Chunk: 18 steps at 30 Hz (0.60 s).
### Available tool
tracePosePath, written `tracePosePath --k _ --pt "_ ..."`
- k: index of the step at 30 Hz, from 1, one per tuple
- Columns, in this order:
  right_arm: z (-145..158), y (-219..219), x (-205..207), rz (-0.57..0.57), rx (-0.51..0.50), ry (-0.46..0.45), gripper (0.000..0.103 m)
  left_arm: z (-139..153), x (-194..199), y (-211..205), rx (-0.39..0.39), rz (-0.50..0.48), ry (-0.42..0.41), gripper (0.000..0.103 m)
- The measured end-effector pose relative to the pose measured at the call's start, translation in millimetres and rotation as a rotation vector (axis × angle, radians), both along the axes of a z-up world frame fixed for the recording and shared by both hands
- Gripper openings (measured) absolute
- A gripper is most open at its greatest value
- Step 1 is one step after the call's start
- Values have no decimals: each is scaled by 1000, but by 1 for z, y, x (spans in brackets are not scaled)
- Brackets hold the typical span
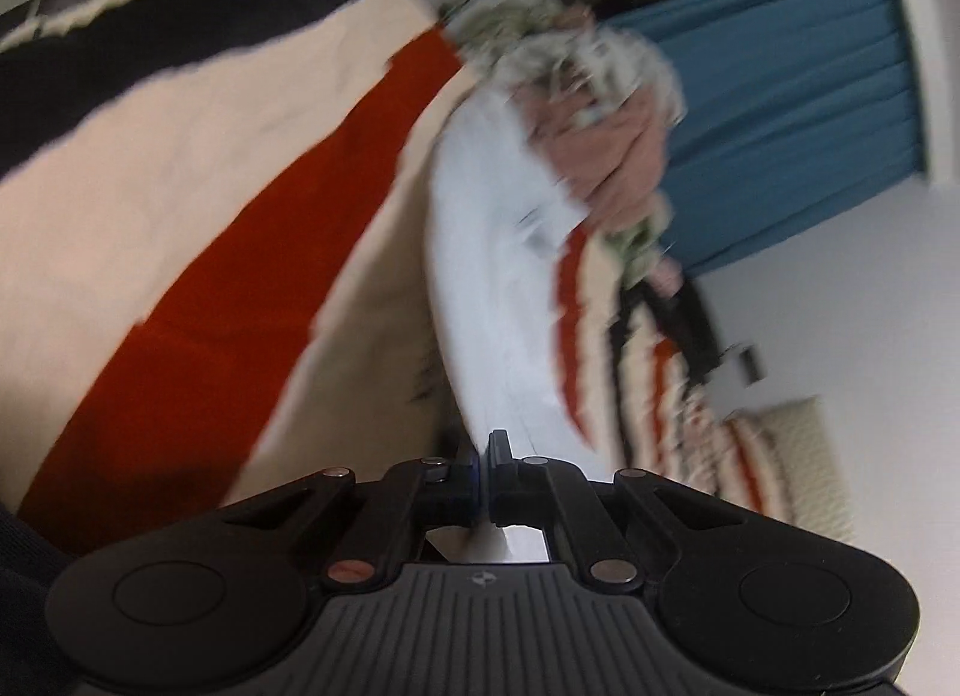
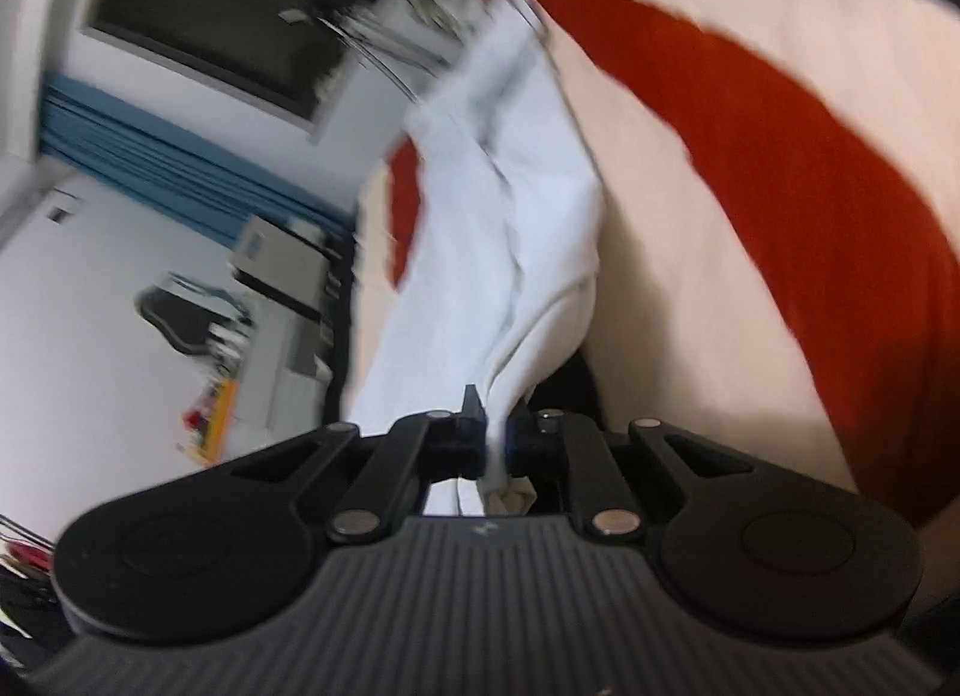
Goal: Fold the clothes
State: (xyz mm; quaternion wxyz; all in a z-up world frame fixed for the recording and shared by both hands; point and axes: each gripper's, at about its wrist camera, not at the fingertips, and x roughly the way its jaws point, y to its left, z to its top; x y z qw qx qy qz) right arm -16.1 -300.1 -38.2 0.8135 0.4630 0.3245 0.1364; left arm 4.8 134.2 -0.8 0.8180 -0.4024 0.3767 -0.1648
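White garment stretched between both grippers above a striped blanket

The cream, red and black striped blanket (image 1: pixel 198 204) fills the background of both views, with a blue curtain (image 1: pixel 780 96) off to one side. Over it the white garment (image 1: pixel 486 288) hangs taut – the left gripper (image 1: pixel 483 456) has its jaws pinched narrow on one end, and the right gripper (image 2: pixel 493 432) clamps the other end, cloth bunched between its fingers. A hand (image 1: pixel 606 156) shows at the far end, blurred.
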Motion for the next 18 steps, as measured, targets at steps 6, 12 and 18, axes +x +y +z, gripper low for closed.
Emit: tracePosePath --k 6,12,18 --pt "77 -21 -25 4 -26 -159 8 62 -37 -8 -67 -13 -84 2" --pt "61 -34 -79 14 -104 -142 8 29 -118 -26 -76 -29 -28 2" --pt "46 -35 -68 3 -107 -90 9 17 -110 -41 -23 -41 -61 2"
